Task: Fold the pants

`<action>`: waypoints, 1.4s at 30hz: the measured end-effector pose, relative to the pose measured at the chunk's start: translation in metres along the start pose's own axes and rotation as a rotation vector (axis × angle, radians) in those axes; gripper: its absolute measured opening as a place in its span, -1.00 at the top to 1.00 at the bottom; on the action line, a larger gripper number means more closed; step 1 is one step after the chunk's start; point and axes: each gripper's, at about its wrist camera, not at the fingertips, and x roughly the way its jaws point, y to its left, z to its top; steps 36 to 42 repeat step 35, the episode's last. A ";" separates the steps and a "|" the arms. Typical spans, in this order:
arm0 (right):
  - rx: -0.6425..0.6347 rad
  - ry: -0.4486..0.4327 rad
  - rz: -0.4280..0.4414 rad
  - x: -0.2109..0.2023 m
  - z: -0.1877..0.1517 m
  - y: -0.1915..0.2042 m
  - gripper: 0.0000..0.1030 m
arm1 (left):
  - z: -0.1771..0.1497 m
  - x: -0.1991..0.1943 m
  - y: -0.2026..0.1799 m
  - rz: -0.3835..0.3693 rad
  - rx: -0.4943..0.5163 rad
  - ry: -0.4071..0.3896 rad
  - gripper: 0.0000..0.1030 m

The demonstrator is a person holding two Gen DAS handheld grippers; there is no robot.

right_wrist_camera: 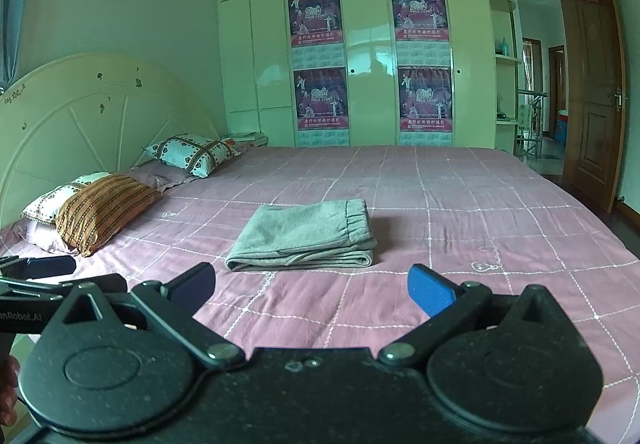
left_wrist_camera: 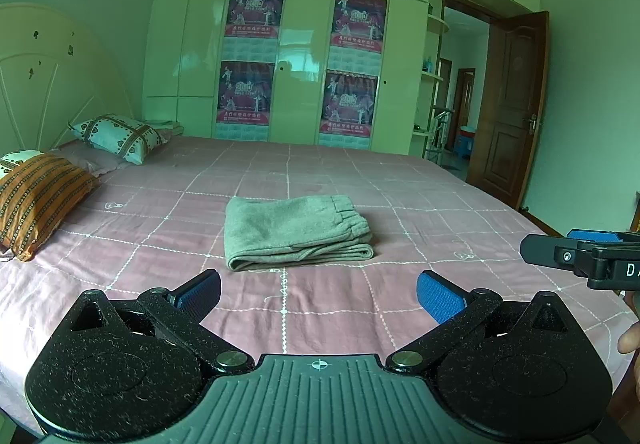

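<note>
Grey pants (left_wrist_camera: 294, 230) lie folded into a compact rectangle on the pink checked bedsheet (left_wrist_camera: 420, 204), the elastic waistband on top at the right. They also show in the right wrist view (right_wrist_camera: 306, 236). My left gripper (left_wrist_camera: 320, 294) is open and empty, held above the sheet just short of the pants. My right gripper (right_wrist_camera: 312, 288) is open and empty too, the same distance back. The right gripper shows at the right edge of the left wrist view (left_wrist_camera: 580, 252); the left gripper shows at the left edge of the right wrist view (right_wrist_camera: 48, 276).
Pillows (left_wrist_camera: 36, 196) lie at the head of the bed on the left by a cream headboard (right_wrist_camera: 80, 112). White wardrobes with posters (left_wrist_camera: 304, 56) stand behind the bed. A brown door (left_wrist_camera: 516, 104) stands open at the right.
</note>
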 end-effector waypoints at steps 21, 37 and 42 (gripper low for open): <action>0.006 -0.015 -0.005 -0.003 0.001 -0.001 -0.89 | 0.001 -0.003 -0.001 -0.003 0.005 -0.011 -1.00; 0.003 -0.015 -0.005 -0.003 0.000 -0.001 -0.89 | 0.002 -0.004 0.004 0.026 0.011 -0.011 -0.99; 0.003 -0.015 -0.005 -0.003 0.000 -0.001 -0.89 | 0.002 -0.004 0.004 0.026 0.011 -0.011 -0.99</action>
